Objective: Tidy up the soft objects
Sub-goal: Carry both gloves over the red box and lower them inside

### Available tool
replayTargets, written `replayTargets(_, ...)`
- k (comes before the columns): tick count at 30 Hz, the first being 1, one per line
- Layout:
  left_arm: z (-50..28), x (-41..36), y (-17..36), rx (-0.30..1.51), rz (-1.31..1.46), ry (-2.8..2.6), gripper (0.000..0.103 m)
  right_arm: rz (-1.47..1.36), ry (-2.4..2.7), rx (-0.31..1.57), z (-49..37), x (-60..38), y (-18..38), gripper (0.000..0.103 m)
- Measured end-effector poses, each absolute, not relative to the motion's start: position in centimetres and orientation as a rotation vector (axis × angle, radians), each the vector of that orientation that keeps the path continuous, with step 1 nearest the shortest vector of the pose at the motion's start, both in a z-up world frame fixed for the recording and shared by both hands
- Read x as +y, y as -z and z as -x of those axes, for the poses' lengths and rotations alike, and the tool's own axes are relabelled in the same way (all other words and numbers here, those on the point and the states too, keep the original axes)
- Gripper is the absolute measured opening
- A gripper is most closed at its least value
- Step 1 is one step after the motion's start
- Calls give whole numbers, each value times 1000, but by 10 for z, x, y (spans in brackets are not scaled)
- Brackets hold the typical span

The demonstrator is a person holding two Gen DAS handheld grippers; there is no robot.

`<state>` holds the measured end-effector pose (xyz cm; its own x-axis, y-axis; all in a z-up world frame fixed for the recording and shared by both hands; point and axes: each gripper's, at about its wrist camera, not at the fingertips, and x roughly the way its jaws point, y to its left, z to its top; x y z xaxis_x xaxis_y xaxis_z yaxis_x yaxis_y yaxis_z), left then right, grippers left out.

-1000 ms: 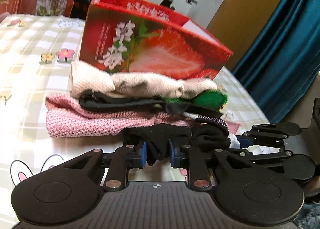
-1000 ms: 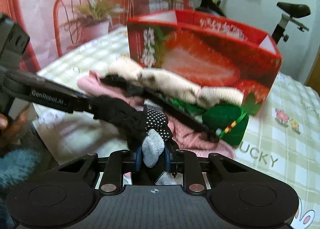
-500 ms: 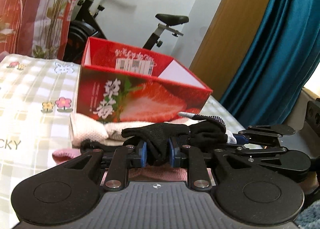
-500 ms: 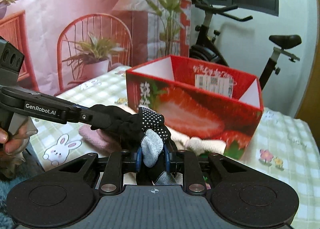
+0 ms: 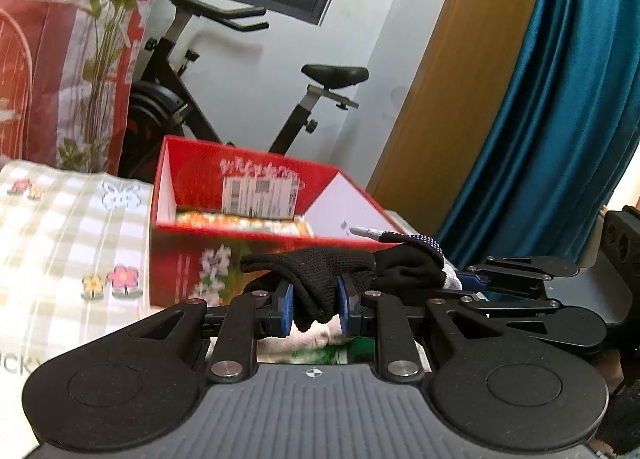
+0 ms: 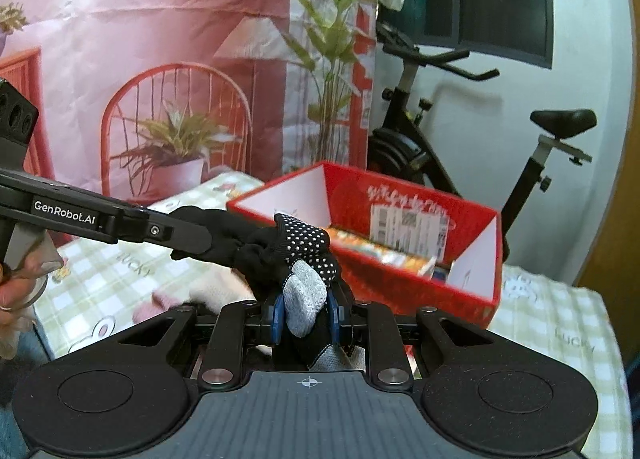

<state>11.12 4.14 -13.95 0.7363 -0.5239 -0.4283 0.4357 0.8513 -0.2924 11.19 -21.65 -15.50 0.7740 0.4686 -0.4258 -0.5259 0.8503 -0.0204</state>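
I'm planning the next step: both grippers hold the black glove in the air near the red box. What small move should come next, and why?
Probably carry the glove forward over the red box before letting go. The left gripper and right gripper each pinch an end of it, and it hangs short of the box's open top, whose near wall lies ahead of it.

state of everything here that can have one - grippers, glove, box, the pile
left gripper: shut on glove
right gripper: shut on glove
glove: held in the air, stretched between both grippers
box: open on top, upright on the table, packets inside
pile: on the table beside the box, mostly hidden
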Motion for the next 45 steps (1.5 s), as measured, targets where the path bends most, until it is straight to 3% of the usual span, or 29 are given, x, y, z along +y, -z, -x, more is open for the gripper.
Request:
replayTargets(13,-189,32,108,506,153,515,23,228,-511,373,-199,-209,123,20)
replayTargets(24,-241,29,126,612,142,442,23,237,-491,480,-274,-191,156,20)
replayTargets(30,-249,31,134,646,127,417,25,186,-463,532,-286,-192,172,31)
replayTargets(34,-249,34,136,648,72,358,48,196,-432,542,-285,-195,177,45)
replayTargets(39,-244,42,131,643,50,348,51,165,-426,545,-279,-205,178,50)
replayTargets(45,-229,47,122,616,28,342,67,154,-420,523,-261,-210,176,56)
